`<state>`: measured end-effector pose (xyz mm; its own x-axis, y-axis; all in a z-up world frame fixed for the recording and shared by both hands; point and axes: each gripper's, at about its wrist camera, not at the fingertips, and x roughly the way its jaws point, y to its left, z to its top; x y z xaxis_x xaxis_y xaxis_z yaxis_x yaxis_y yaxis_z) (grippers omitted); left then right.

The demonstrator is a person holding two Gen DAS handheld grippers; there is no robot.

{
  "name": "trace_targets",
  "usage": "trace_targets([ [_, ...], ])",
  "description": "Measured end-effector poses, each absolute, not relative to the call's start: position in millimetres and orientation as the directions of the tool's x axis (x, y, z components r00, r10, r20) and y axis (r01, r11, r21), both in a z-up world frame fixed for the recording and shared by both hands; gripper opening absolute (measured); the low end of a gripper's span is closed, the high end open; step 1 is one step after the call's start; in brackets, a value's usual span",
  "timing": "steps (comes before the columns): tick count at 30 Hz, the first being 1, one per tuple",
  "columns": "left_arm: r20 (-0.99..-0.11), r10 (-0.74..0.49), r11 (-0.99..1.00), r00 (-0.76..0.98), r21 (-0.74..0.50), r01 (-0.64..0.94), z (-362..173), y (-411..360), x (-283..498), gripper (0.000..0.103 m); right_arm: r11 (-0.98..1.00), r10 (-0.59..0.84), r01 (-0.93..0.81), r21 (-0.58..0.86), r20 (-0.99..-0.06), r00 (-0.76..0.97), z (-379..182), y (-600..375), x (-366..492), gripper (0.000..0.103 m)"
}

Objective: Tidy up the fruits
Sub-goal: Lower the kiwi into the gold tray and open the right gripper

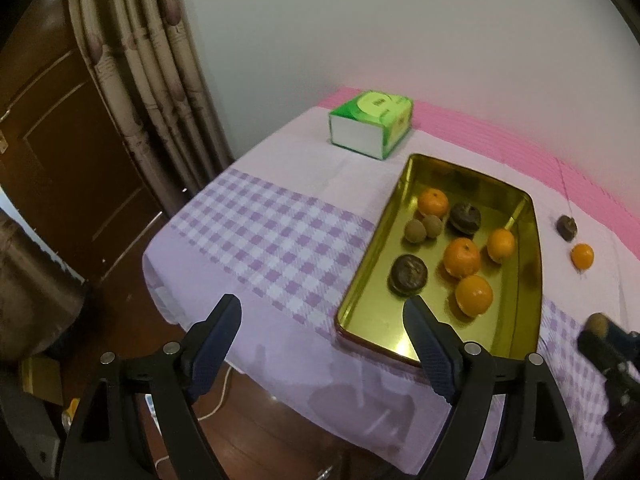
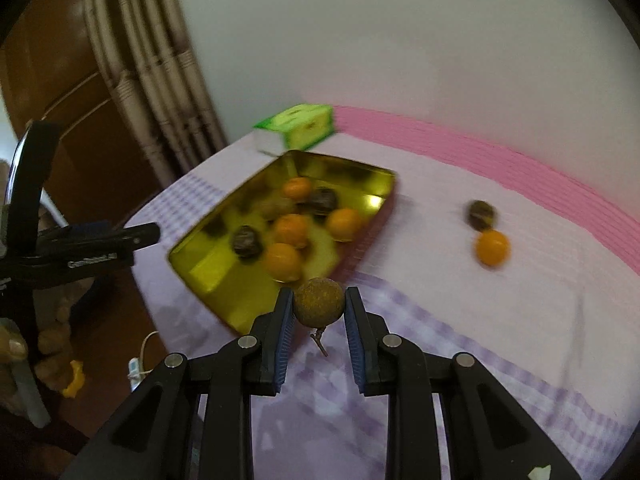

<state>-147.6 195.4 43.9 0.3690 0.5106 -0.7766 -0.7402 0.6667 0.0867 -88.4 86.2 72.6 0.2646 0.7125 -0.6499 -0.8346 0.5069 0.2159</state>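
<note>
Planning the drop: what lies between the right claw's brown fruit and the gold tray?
Nothing: in the right wrist view the brown fruit, held by the right claw, sits just before the gold tray.

fruit crowds the gold tray's (image 1: 404, 184) far half; near corner bare.

Table (image 1: 256, 240): gold tray (image 1: 360, 300), tissue box (image 1: 370, 126), orange (image 1: 582, 256).

Left gripper (image 1: 322, 314) fingers spread wide, right gripper (image 2: 319, 307) fingers pinched narrow.
</note>
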Motion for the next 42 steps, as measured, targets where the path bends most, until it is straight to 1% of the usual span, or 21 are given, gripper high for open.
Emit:
trace_targets([
  [7, -0.765, 0.534, 0.658, 0.361, 0.108, -0.745, 44, 197, -148, 0.083, 0.411, 0.717, -0.888, 0.205, -0.674, 0.176, 69, 139, -107, 0.023],
  [14, -0.766, 0.538, 0.653, 0.352, 0.115, -0.749, 43, 200, -146, 0.083, 0.395, 0.7, -0.887, 0.238, -0.703, 0.123, 52, 171, -104, 0.023],
  [27, -0.774, 0.529, 0.652, 0.347, 0.109, -0.75, 41, 204, -145, 0.083, 0.399, 0.671, -0.888, 0.23, -0.733, 0.112, 38, 195, -99, 0.023],
  [42, -0.789, 0.513, 0.648, 0.339, 0.097, -0.755, 38, 206, -145, 0.084, 0.41, 0.66, -0.882, 0.233, -0.743, 0.11, 30, 206, -94, 0.024],
])
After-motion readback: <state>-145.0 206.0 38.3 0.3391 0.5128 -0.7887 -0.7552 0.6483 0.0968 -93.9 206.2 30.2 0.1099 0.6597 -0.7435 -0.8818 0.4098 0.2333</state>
